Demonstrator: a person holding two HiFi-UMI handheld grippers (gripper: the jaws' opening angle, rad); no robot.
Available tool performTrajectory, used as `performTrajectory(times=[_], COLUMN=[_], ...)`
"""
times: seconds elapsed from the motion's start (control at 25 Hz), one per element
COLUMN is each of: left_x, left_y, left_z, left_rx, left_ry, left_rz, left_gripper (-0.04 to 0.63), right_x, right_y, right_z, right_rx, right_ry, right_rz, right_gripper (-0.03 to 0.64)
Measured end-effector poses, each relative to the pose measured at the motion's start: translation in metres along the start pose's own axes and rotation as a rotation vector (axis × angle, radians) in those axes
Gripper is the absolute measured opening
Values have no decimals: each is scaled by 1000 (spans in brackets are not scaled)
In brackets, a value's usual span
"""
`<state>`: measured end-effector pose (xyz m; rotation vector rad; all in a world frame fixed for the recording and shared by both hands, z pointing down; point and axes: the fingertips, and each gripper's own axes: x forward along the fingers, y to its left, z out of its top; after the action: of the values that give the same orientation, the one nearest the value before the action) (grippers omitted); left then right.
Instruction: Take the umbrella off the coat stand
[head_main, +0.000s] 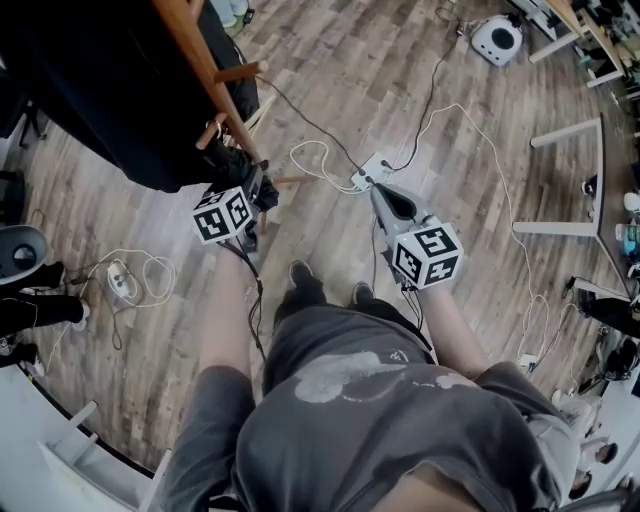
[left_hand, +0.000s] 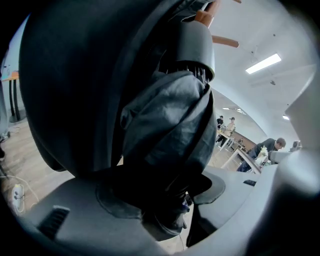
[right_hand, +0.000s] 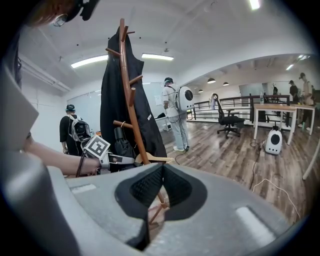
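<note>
Umbrella (left_hand: 165, 125) gripped at the stand (right_hand: 131, 115)
The left hand-held gripper (left_hand: 165, 200) clamps the black umbrella on the stand; the right hand-held gripper (right_hand: 161, 172), jaws together and empty, hovers apart.

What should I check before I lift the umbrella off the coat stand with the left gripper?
1. The umbrella is between the jaws of the left gripper: ok, the pads appear to press on its folded cloth.
2. The strap loop is off its peg: not ok, it hangs over a lower peg of the coat stand.
3. The black coat is clear of the umbrella: cannot tell, it hangs right beside it.
4. The right gripper is out of the way: ok, shut, empty, apart from the stand.
5. The floor by the feet is free: not ok, a white cable and a power strip lie there.
</note>
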<state>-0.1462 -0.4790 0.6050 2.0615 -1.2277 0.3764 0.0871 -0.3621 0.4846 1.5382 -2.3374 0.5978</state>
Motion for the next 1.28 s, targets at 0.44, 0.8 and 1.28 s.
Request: performTrajectory(times=[0.44, 0.8, 1.28], left_x=[-47, -82, -133], left_y=[-21, -43, -97], left_z=[-3, -7, -15], left_rx=[-17, -4, -25], left_ry=[-52, -101, -189], left_rz=[-97, -124, -19], left_gripper=[269, 270, 270], right_x=[18, 18, -5], right_y=[29, 40, 21], right_z=[20, 24, 28], right_rx=[-20, -16, -8], right_ry=[-47, -74, -85], right_rz=[36, 82, 211], right_gripper=[-3, -3, -2])
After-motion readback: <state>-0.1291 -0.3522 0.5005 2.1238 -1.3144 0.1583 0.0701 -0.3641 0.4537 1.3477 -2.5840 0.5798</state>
